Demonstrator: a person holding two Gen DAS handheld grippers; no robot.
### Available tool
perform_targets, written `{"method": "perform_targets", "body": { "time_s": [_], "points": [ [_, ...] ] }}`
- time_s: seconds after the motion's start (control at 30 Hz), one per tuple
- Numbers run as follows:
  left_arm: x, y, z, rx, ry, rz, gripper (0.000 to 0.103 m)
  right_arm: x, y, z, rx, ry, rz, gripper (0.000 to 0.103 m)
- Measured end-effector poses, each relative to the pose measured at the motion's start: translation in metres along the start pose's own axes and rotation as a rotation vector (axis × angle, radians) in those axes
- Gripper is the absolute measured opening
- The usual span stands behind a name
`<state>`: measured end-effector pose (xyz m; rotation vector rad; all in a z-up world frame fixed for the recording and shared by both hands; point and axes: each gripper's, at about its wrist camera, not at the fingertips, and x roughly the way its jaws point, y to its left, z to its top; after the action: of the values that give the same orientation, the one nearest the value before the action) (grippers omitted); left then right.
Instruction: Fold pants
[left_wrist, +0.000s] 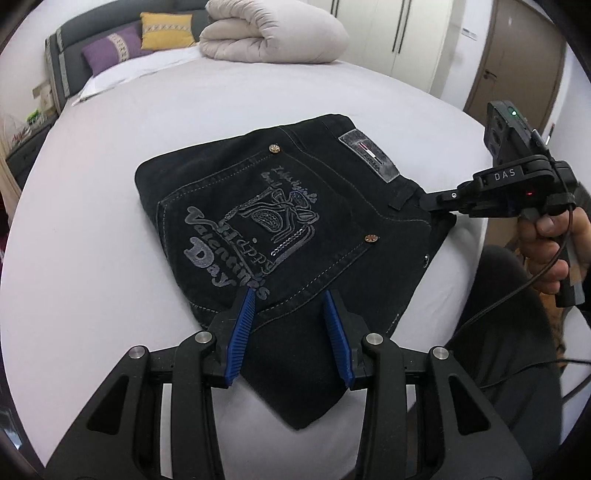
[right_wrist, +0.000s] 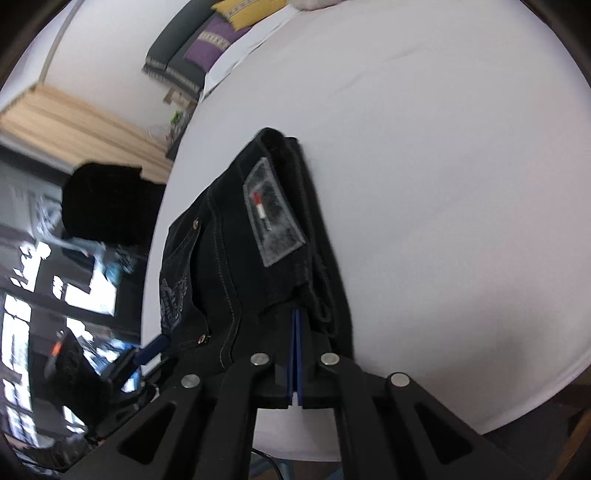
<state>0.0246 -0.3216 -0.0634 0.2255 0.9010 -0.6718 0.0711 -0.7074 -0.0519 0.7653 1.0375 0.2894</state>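
Observation:
Black jeans (left_wrist: 295, 206), folded into a compact stack, lie on the white bed (left_wrist: 92, 240) with the printed back pocket and grey waist patch facing up. My left gripper (left_wrist: 289, 295) hovers over the near corner of the stack. Its blue pads (left_wrist: 243, 332) stand apart, and the cloth lies flat beneath them, not pinched. My right gripper (left_wrist: 424, 202) reaches in from the right, its tip against the waistband by a belt loop. In the right wrist view the right gripper (right_wrist: 295, 312) has its pads pressed together, tips touching the jeans (right_wrist: 258, 266) at the waistband edge.
A rolled beige duvet (left_wrist: 273, 33) lies at the far end of the bed, with yellow (left_wrist: 166, 29) and purple (left_wrist: 110, 48) pillows by the headboard. A hand (left_wrist: 550, 243) grips the right gripper's handle, a cable trailing below. Wardrobe doors (left_wrist: 406, 37) stand behind the bed.

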Motion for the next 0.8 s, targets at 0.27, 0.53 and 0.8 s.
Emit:
{"method": "perform_targets", "body": {
  "time_s": [0.27, 0.53, 0.8],
  "points": [
    [-0.043, 0.032, 0.006, -0.135, -0.084, -0.067, 0.053, -0.022, 0.009, 0.001, -0.023, -0.049, 0.114, 0.034],
    [-0.044, 0.097, 0.014, -0.406, -0.012, -0.042, 0.090, -0.035, 0.020, 0.047, -0.041, -0.099, 0.126, 0.067],
    [0.015, 0.122, 0.027, -0.573, 0.128, -0.240, 0.090, 0.029, 0.026, 0.078, -0.040, 0.074, 0.082, 0.067]
  ]
}}
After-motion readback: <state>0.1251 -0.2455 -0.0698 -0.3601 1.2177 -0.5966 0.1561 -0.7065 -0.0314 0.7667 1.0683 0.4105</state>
